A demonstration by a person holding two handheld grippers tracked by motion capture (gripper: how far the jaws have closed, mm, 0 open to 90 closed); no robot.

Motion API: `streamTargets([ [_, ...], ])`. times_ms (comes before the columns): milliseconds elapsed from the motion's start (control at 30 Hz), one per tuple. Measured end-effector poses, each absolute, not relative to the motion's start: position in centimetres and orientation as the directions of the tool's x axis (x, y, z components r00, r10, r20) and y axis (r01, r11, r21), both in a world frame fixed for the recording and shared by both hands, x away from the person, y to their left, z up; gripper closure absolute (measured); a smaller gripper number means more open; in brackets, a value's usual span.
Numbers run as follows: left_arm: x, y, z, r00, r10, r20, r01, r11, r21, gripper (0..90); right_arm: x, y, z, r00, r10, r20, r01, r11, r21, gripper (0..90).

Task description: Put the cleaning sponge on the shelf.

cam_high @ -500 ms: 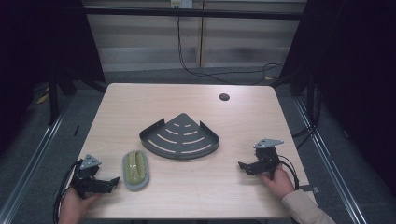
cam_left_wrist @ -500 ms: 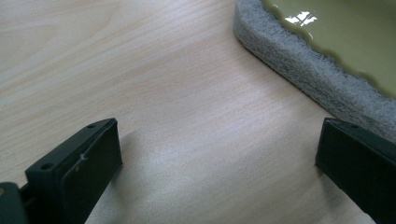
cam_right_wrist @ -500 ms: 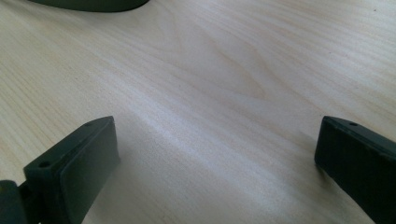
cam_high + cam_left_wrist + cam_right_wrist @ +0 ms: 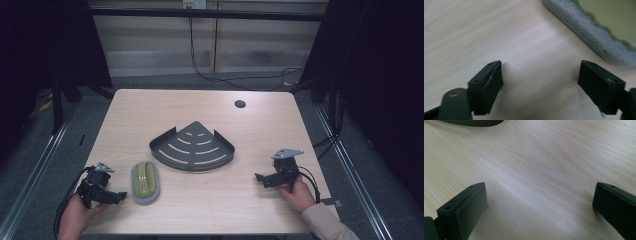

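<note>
A dark metal corner shelf (image 4: pixel 193 147) shaped like a quarter circle, with curved slots in its floor and a low rim, lies flat near the middle of the light wooden table (image 4: pixel 165 107). A small round dark hole (image 4: pixel 240 104) sits near the far right corner. Black cables (image 4: pixel 235 80) trail across the grey floor (image 4: pixel 150 80) beyond the far edge.

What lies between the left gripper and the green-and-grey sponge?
Bare tabletop: in the left gripper view, the left gripper has open jaws short of the sponge.
</note>
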State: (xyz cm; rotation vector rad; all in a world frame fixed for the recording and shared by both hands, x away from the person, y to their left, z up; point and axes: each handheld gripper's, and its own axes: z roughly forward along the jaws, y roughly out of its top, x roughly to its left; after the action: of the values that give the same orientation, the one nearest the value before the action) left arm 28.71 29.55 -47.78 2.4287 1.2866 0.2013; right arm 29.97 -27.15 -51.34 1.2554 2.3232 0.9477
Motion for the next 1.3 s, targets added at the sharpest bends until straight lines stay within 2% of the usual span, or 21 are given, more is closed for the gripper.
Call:
streamTargets([
  [133, 29.2, 29.2, -46.8, 0.556, 0.825, -0.100, 0.806, -0.504, 0.311, 21.0, 30.0, -27.2, -51.3, -0.555, 0.832, 0.021, 0.609, 0.389, 0.691, 0.0],
  [267, 29.6, 28.9, -45.8, 0.536, 0.835, -0.126, 0.827, -0.489, 0.276, 24.8, 30.0, -27.2, -51.3, -0.555, 0.832, 0.021, 0.609, 0.389, 0.691, 0.0],
  [833, 32.3, 26.5, -41.0, 0.501, 0.854, -0.139, 0.856, -0.466, 0.225, 25.1, 30.0, -27.2, -51.3, -0.555, 0.832, 0.021, 0.609, 0.389, 0.691, 0.0],
  [1300, 33.9, 24.0, -40.3, 0.479, 0.863, -0.162, 0.875, -0.453, 0.172, 23.8, 30.0, -27.2, -51.3, -0.555, 0.832, 0.021, 0.609, 0.389, 0.691, 0.0],
])
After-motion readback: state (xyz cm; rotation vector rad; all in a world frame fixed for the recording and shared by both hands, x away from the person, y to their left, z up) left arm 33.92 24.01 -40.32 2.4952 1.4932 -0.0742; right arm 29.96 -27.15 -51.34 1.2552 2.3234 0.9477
